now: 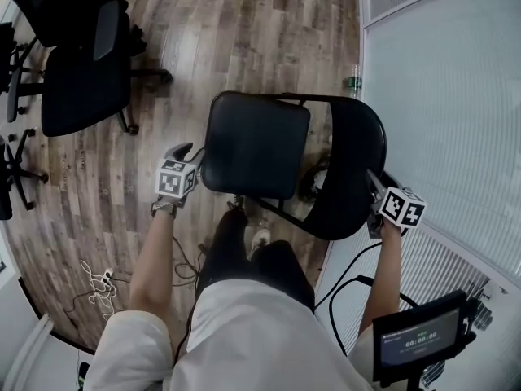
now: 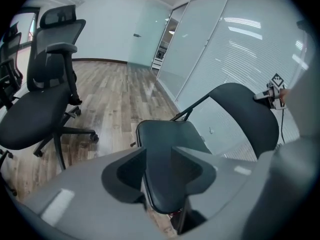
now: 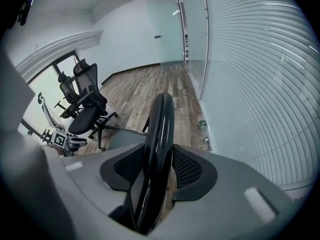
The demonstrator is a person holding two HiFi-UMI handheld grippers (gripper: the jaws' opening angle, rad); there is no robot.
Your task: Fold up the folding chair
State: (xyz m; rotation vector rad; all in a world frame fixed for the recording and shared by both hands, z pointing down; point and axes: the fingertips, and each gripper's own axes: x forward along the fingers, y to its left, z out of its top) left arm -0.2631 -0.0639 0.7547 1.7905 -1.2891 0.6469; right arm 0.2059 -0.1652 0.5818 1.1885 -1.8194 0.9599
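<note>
The right gripper (image 3: 159,154) has its jaws closed on the rim of the curved backrest (image 3: 161,119). The ribbed dark pads press on both faces of the backrest, which shows edge-on as a thin, glossy black arc rising straight ahead of the jaws. The left gripper (image 2: 159,151) has its jaws apart. The rounded edge of the padded seat (image 2: 172,134) lies in the gap between them and no pad squeezes it.

Both parts belong to the black metal-framed folding chair (image 1: 293,149), which stands open and reaches from one gripper across to the other. Its seat is a smooth, matte, rounded square, and thin dark tubes join it to the backrest.

Beyond the left jaws and to their left stands a black mesh office chair (image 2: 35,114) with armrests and a star base on castors. It is well apart from the folding chair. Below and past both jaws, the brown wood-plank floor (image 1: 228,31) runs on with a streaked grain. To the right of the right jaws rises a frosted glass wall with white slatted blinds (image 3: 260,84). At the foot of this wall, near the chair's far leg, sits a small green bottle (image 3: 202,125).
</note>
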